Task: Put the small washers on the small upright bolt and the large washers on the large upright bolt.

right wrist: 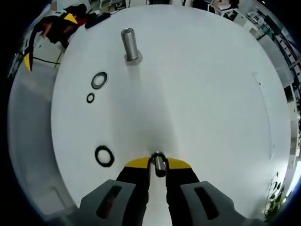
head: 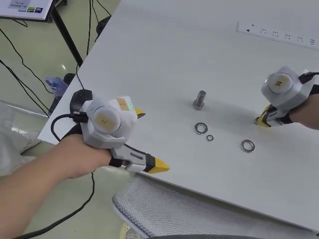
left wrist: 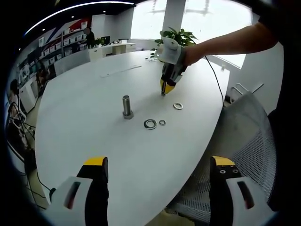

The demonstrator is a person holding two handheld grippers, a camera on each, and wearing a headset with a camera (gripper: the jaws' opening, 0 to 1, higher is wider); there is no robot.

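Right gripper pinching small bolt on table; left gripper fingers spread, at near table edge. Large bolt upright mid-table; large washer, small washer, second large washer lie loose near it

Large bolt of grey steel upright, head down on the white table, large washer flat near its base, small washer just beside that, second large washer lying apart, small bolt pinched between the right tongs.
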